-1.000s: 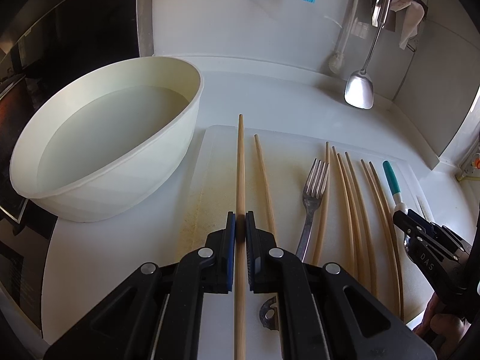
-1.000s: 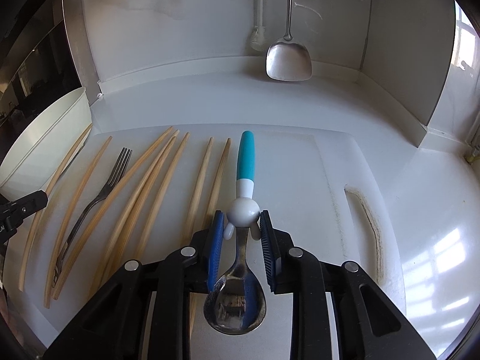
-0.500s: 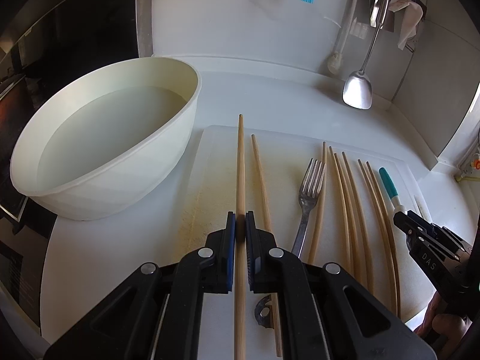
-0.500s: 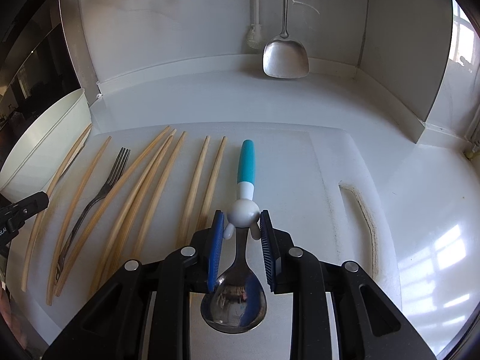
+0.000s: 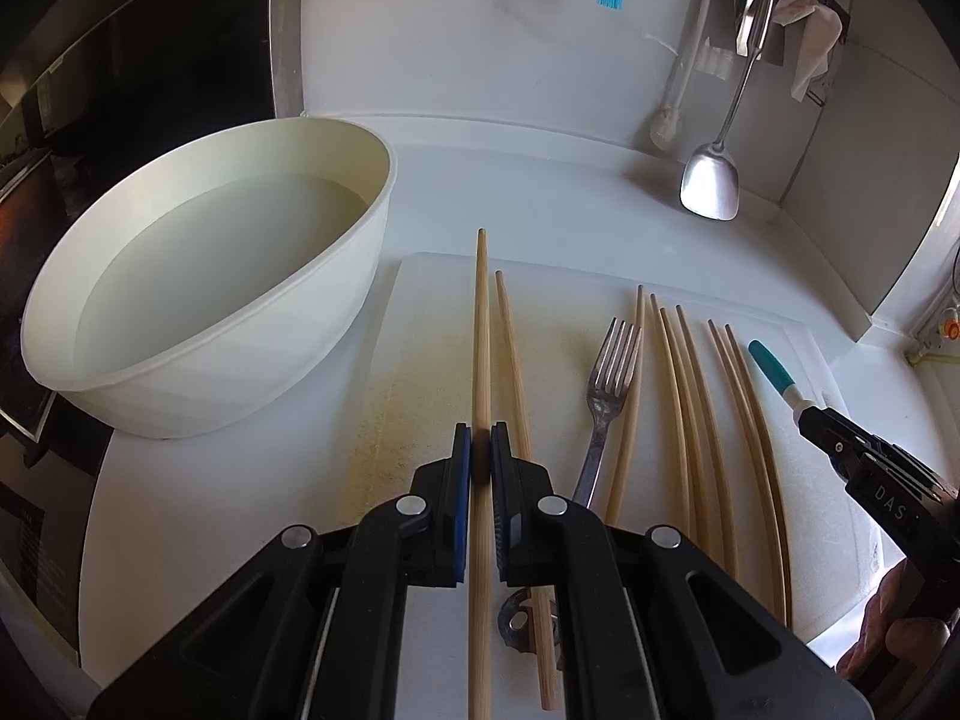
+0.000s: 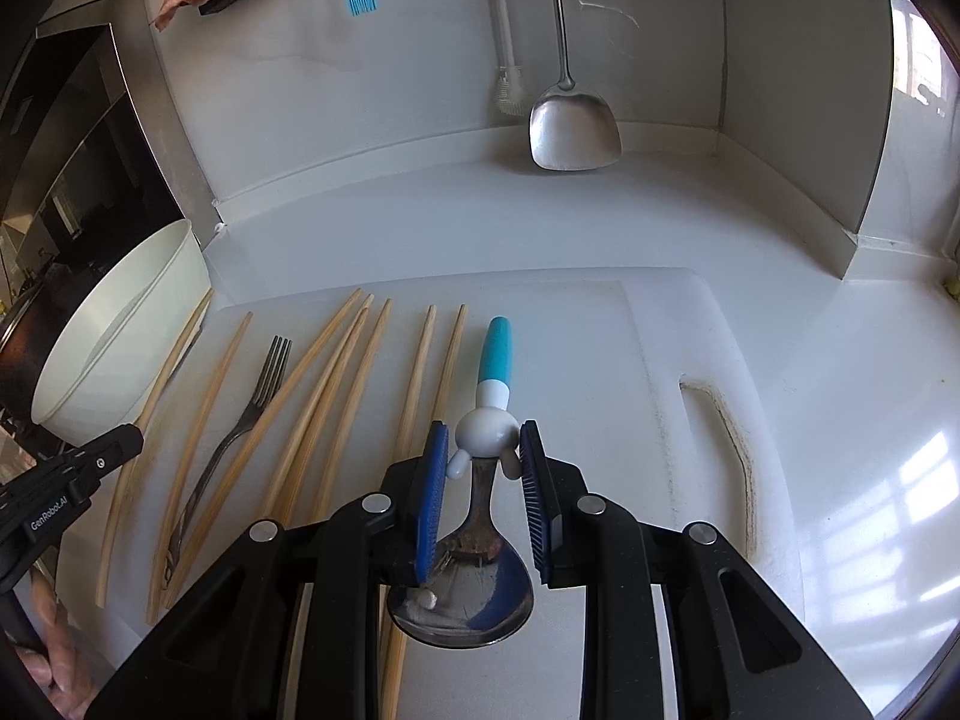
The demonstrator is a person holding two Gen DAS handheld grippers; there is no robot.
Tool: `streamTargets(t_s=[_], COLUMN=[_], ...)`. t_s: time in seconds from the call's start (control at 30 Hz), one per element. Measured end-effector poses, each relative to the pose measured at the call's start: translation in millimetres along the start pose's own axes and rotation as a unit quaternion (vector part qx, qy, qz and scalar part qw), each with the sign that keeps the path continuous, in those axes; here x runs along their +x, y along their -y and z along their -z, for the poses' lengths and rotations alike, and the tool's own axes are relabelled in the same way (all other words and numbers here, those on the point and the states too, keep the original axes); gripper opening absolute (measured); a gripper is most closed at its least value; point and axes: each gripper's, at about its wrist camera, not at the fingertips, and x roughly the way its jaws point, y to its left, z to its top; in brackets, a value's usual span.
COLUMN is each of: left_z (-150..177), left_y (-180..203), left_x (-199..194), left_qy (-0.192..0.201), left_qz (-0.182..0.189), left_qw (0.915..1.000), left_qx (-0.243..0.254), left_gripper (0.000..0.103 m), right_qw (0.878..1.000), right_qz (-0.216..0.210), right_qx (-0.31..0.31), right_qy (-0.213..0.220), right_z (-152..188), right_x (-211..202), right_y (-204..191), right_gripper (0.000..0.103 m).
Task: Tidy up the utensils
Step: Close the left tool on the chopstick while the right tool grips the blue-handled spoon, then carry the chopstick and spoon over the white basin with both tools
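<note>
The left gripper (image 5: 480, 450) is clenched on a chopstick (image 5: 481, 330), which runs straight out between its jaws over the cutting board (image 5: 420, 312), beside the bowl (image 5: 198, 276). The right gripper (image 6: 485, 456) grasps a spoon (image 6: 480, 540) at the white knob of its handle, bowl end back between the jaws, blue handle pointing away over the board. A fork (image 6: 240, 426) and more chopsticks (image 6: 336, 396) lie on the board between the two grippers. The near ends of several chopsticks are hidden under the grippers.
</note>
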Motion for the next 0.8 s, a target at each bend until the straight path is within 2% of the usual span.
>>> streamTargets(t_s=[0.23, 0.4, 0.8], left_z=[-1.3, -3.2, -16.8], left_y=[1.9, 3.6, -1.3], left_x=[-3.3, -5.2, -24.1], left_qy=[0.003, 0.004, 0.024], left_qz=[0.002, 0.002, -0.005], left_qw=[1.0000, 1.0000, 0.9996], left_qx=[-0.001, -0.001, -0.011], left_gripper=[0.007, 0.007, 0.007], right_qw=[0.998, 0.999, 0.997], right_qz=[-0.040, -0.039, -0.074], right_qx=[0.040, 0.017, -0.009], right_qy=[0.001, 0.008, 0.031], right_z=[-3.1, -5.6, -26.6], right_x=[-4.3, -11.2, -28.2], right_y=[7.2, -3.6, -33.6], right_gripper=[0.023, 0.023, 0.023])
